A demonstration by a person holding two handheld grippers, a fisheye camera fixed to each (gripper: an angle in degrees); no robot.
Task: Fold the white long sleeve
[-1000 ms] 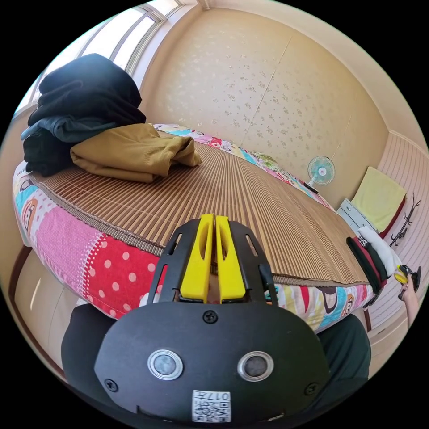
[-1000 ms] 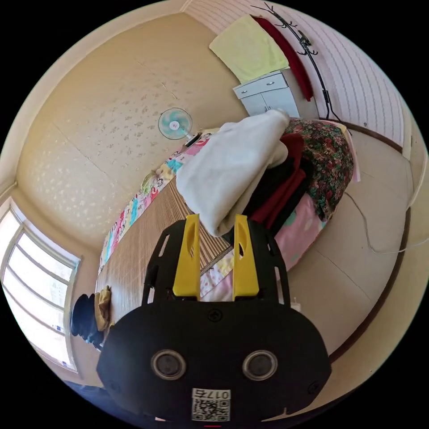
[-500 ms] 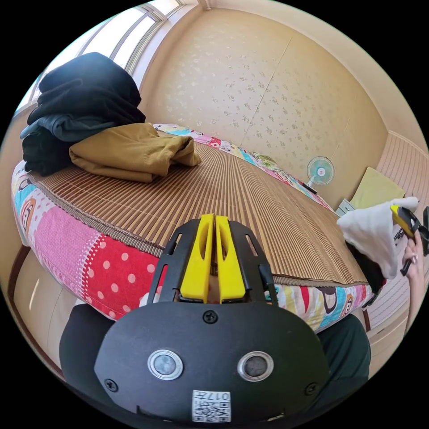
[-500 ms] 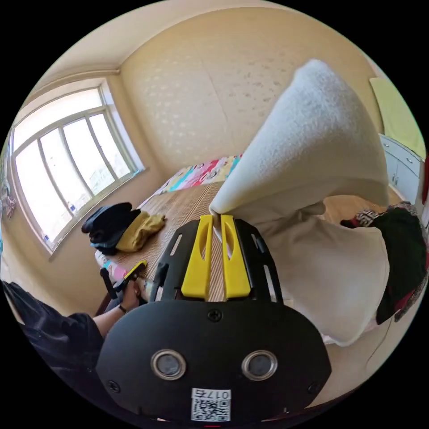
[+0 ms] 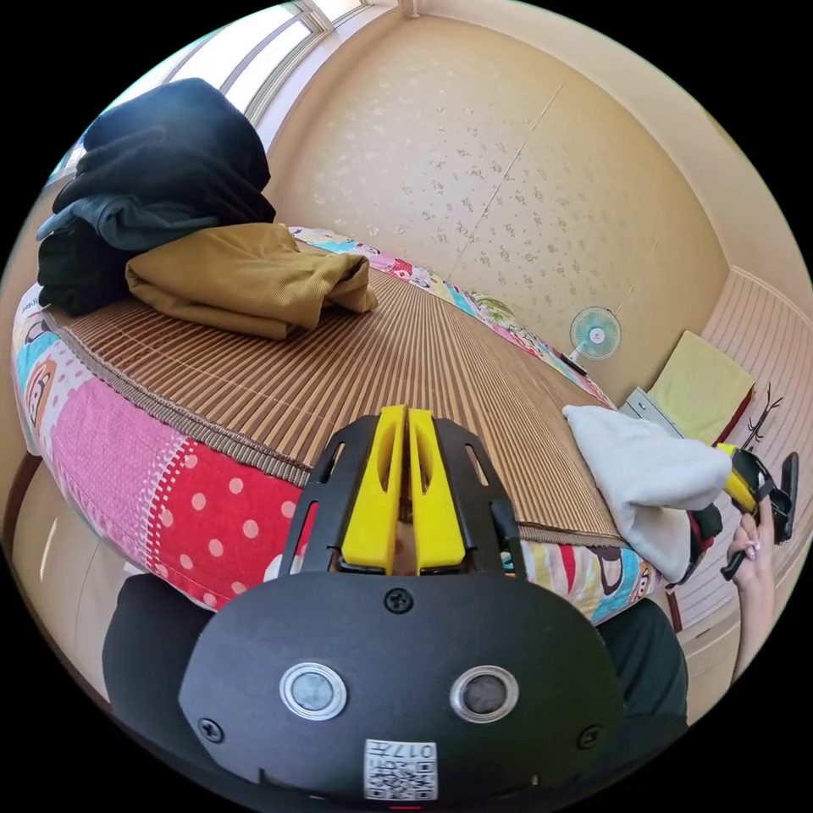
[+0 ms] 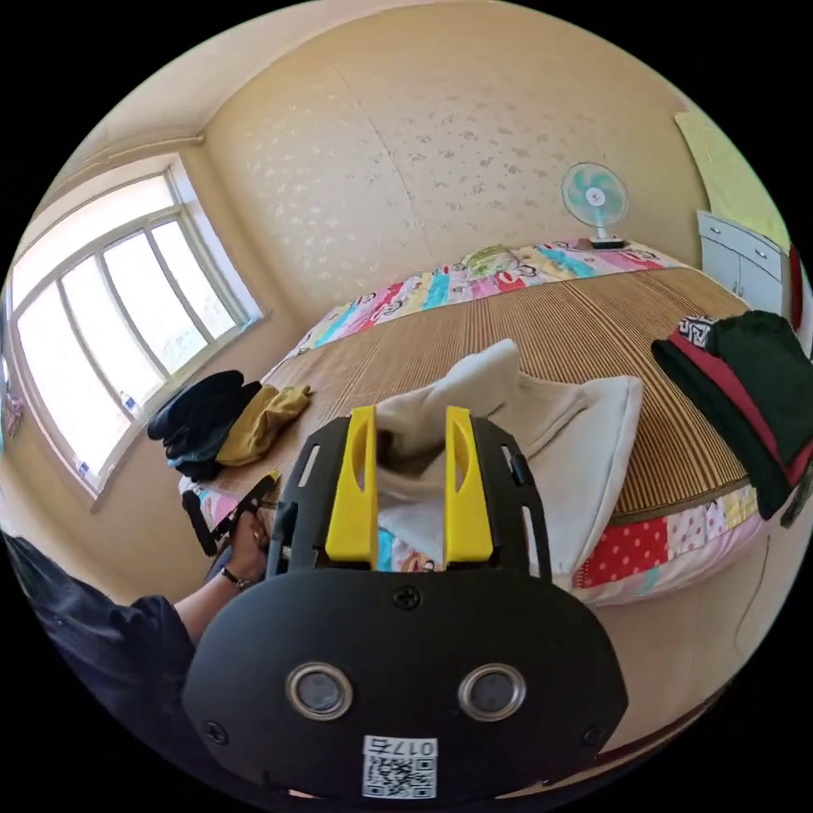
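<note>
while one white long sleeve (image 6: 550, 440) lies bunched, left gripper (image 5: 405, 423) pressed together, right gripper (image 6: 410, 423) spread.

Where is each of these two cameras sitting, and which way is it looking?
Left gripper view: rides behind the left tool, jaws shut, low at the bed's edge, facing across the bamboo mat toward the wallpapered wall; the person's dark-clad lap shows below.
Right gripper view: rides behind the right tool, jaws open over the white long sleeve, facing across the bed toward the window; the person's sleeve and other hand show at lower left.
Shared: the mat, the white garment, the mustard garment, the fan.
</note>
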